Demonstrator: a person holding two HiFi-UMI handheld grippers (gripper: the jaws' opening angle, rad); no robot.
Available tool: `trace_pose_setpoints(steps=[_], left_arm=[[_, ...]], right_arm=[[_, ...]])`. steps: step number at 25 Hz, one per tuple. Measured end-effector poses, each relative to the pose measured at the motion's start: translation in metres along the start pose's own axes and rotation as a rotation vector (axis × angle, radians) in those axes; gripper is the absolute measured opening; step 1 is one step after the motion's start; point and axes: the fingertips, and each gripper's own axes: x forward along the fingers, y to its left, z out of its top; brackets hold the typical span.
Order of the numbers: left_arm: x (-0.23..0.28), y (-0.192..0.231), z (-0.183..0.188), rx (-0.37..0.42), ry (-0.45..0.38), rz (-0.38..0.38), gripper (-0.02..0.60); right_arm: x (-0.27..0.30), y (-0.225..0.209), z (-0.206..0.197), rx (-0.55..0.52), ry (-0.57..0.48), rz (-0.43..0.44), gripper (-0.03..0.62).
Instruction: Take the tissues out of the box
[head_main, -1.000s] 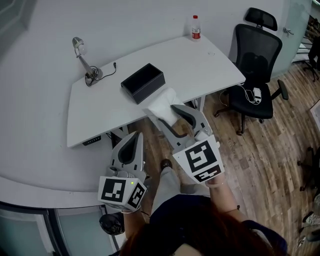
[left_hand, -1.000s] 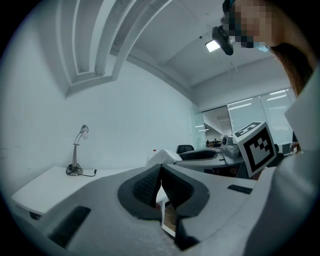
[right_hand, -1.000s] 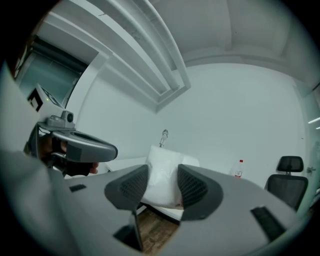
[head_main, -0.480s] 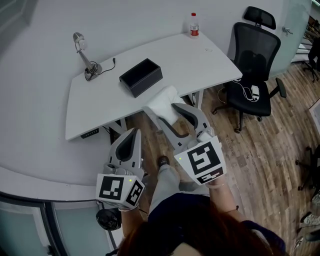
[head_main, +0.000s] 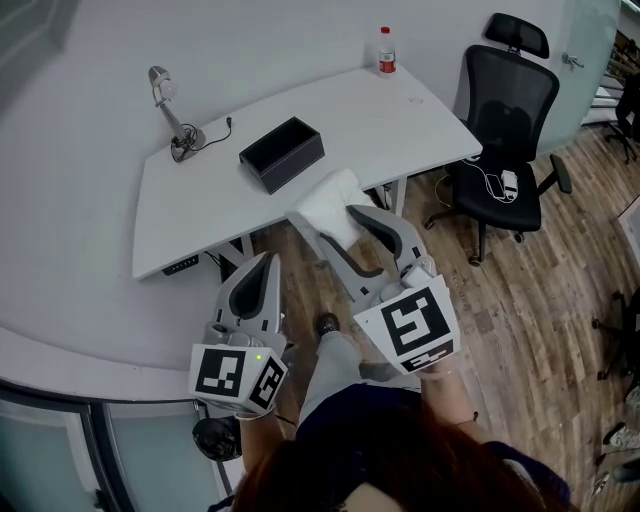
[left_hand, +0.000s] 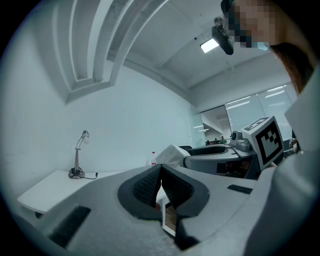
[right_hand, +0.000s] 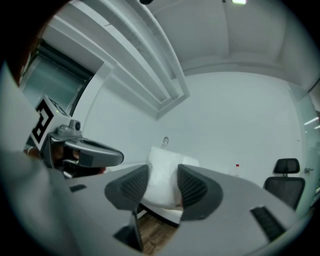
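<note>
Head view: the right gripper (head_main: 328, 214) holds a white wad of tissues (head_main: 327, 193) clamped in the air by the near edge of the white desk (head_main: 200, 205), clear of the black box (head_main: 282, 153), whose interior is too dark to read. Only the right gripper view shows both pads pressed into the tissues' sides. The left gripper view shows the left gripper (left_hand: 160, 174) with jaws closed together and empty; its body hides the box.

white tissues (head_main: 325, 205), black box (head_main: 283, 153)
</note>
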Motion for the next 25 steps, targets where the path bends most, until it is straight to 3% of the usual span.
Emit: trace_pose_setpoints(steps=[25], left_arm=[[0.010, 0.008, -0.011, -0.016, 0.022, -0.022, 0.021]], right_arm=[[0.005, -0.002, -0.011, 0.006, 0.032, -0.014, 0.192]])
